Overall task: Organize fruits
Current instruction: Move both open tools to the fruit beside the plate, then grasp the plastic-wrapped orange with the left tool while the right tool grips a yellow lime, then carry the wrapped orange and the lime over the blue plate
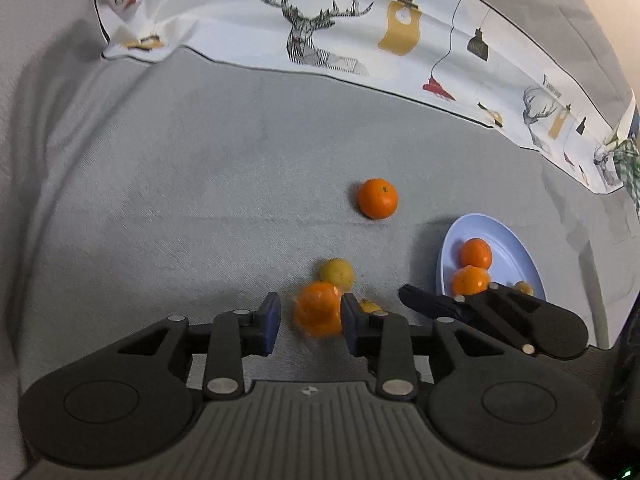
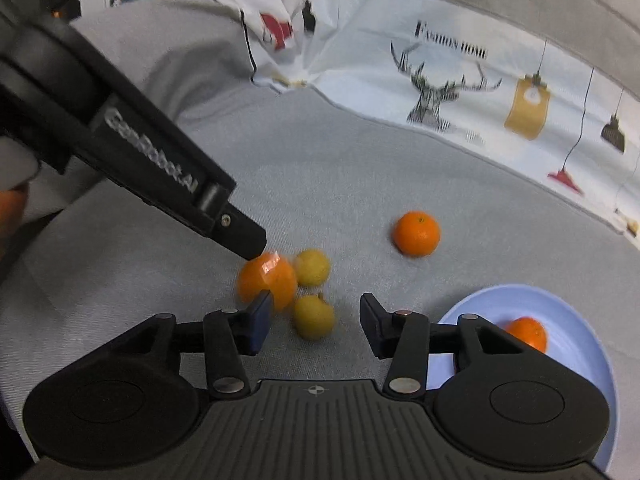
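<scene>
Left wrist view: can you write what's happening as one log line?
left gripper: open around blurred orange | right gripper: open, empty | blue plate: fruit on it | lone orange: on cloth

left gripper (image 1: 310, 320): jaws parted, pointing low | right gripper (image 2: 316, 326): jaws apparently wide apart

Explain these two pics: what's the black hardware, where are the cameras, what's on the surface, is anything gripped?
No robot arm: a person holds two handheld grippers, each with a fisheye camera looking along its fingers. The left wrist view shows the left gripper with its jaws open around a blurred orange, one pad against it, so not clamped. The right wrist view shows the right gripper open and empty above a yellow fruit. On the grey cloth lie another yellow fruit and a lone orange. The blue plate already holds oranges.
</scene>
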### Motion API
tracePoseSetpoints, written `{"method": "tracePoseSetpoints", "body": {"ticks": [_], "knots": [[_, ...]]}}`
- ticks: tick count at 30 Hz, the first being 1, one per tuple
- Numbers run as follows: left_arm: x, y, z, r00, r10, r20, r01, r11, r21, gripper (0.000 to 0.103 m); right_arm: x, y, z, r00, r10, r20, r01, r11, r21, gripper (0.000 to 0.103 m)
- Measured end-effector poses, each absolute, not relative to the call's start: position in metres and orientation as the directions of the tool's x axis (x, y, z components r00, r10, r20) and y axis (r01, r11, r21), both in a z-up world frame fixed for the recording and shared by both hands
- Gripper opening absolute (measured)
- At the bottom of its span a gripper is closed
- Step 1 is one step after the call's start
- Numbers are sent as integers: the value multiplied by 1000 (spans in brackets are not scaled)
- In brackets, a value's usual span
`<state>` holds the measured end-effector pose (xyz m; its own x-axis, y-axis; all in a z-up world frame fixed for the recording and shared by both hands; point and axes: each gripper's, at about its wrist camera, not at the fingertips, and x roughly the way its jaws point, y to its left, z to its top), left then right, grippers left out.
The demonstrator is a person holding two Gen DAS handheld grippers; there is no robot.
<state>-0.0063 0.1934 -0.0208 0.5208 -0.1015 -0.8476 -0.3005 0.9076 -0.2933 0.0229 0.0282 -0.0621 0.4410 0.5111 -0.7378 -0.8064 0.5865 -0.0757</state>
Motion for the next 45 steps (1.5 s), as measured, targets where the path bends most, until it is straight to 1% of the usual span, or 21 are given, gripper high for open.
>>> {"method": "tracePoseSetpoints", "body": {"ticks": [3,5,6,8,13,14,15,16,19,23,27,32,37,42,45], "knots": [[1,190,-25,505,-108,-856,-307,905,-296,47,25,27,-66,423,519,-743,-806,590,-47,46],[7,188,-29,491,-82,-867,-317,911,-266,49,26,28,-70,409,513,-755,-813,580,-47,35],[9,188,-32,480,-74,-874,-323,911,-255,49,25,29,-72,404,513,-758,-819,572,-50,32],[12,189,-36,466,-74,-882,-335,907,-253,53,23,29,-72,396,519,-757,-828,558,-50,26],[19,182,-43,445,-64,-893,-318,921,-225,52,20,26,-69,394,528,-752,-830,556,-44,26],[20,180,-44,441,-65,-895,-314,923,-221,50,19,25,-69,394,527,-753,-829,557,-44,26],[20,180,-45,440,-66,-895,-309,925,-220,44,19,24,-68,395,525,-754,-829,557,-47,26],[21,179,-45,442,-68,-894,-304,927,-221,41,18,23,-68,398,522,-754,-828,558,-50,26],[19,180,-42,445,-56,-894,-302,930,-209,40,15,18,-65,402,520,-753,-827,559,-56,26],[12,189,-32,474,-34,-880,-337,916,-217,40,14,14,-62,417,510,-752,-820,568,-69,26],[3,193,-23,484,11,-875,-353,917,-184,40,11,12,-56,435,515,-739,-813,577,-77,26],[-1,189,-13,501,65,-863,-351,927,-134,40,5,4,-47,467,529,-709,-803,589,-89,26],[-2,174,-1,540,134,-831,-316,947,-53,40,7,-13,-34,501,552,-667,-781,620,-74,26],[-3,162,9,585,141,-799,-299,953,-50,40,15,-45,-12,543,568,-619,-729,684,-12,26],[-5,152,16,613,143,-777,-292,955,-55,40,26,-64,2,570,559,-603,-703,712,-4,26]]}}
